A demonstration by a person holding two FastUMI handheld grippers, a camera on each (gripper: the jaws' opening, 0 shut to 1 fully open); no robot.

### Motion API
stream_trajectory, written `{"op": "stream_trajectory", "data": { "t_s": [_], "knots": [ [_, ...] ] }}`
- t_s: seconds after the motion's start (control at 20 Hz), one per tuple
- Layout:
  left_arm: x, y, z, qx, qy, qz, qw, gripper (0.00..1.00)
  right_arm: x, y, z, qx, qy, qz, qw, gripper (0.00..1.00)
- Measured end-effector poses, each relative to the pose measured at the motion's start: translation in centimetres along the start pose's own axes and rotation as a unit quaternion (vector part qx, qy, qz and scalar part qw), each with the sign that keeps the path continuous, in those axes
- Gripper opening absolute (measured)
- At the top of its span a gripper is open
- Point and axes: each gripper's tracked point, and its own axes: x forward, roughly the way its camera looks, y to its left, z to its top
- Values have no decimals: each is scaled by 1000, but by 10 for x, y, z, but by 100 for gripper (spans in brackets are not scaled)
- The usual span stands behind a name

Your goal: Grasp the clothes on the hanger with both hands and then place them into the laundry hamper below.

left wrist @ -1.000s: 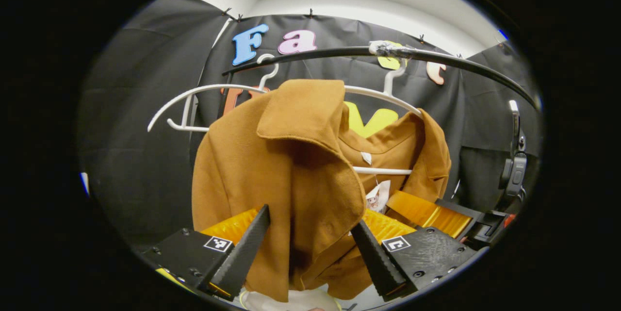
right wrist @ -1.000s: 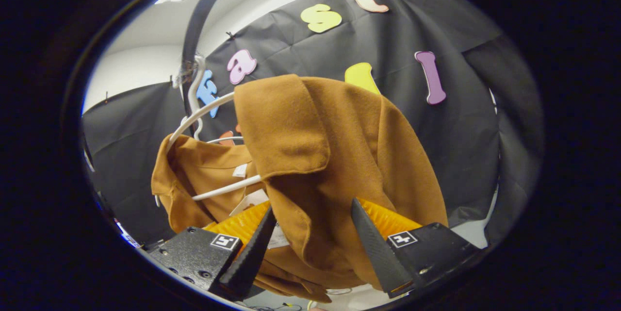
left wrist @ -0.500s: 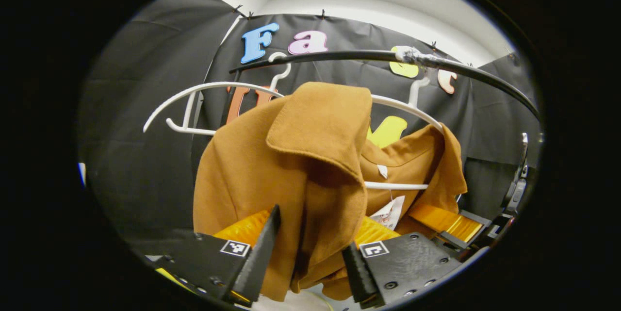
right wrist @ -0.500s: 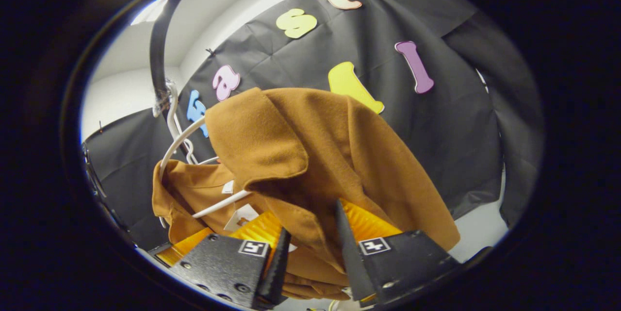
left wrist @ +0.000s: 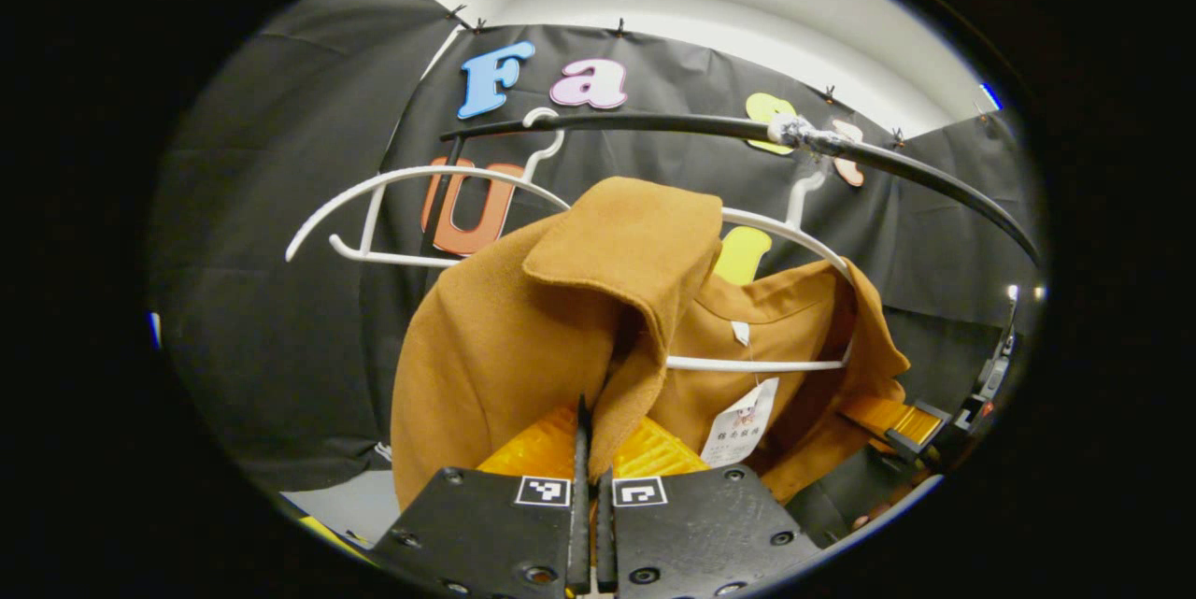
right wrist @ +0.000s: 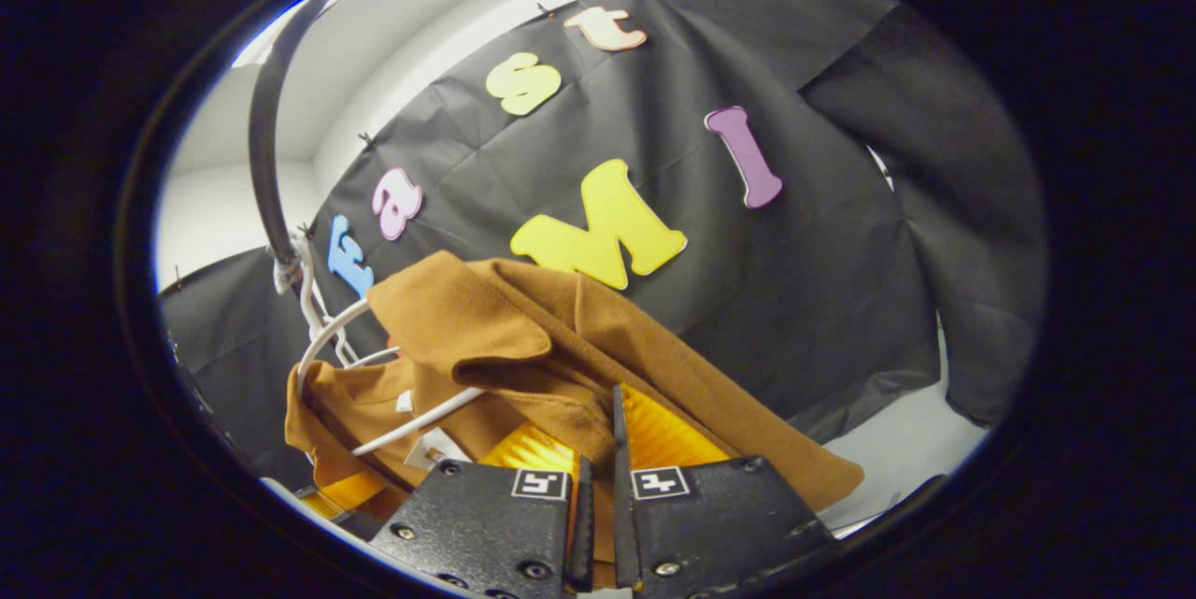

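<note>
Brown coat point(left wrist: 523, 347): thick, felt-like cloth, broad collar folded over, paper tag inside; draped on a white hanger point(left wrist: 747, 363) under the black rail point(left wrist: 654, 124). Left hand-held gripper point(left wrist: 589, 487) and right hand-held gripper point(right wrist: 598, 477) each clenched on a front edge. Risk: collar snagging the hanger when pulled down, or heavy cloth slipping from narrow pinches.

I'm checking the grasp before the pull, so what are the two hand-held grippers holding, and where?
Both hold the brown coat: the left hand-held gripper pinches one front edge below the lapel, the right hand-held gripper the other.
</note>
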Motion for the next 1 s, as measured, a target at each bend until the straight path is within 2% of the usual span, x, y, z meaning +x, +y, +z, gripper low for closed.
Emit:
{"op": "stream_trajectory", "data": {
  "t_s": [0.25, 0.65, 1.0],
  "knots": [
    [-19, 19, 28, -20, -23, -2, 1000, 2, 0, -6, 25, 59, -24, 3, 998, 11],
    [-26, 46, 61, -48, -48, -2, 998, 3, 20, -1, 57, 136, -18, 47, 989, 11],
    [-18, 75, 82, -77, -55, -12, 995, 3, 36, -3, 64, 226, 20, 106, 968, 11]
  ]
}}
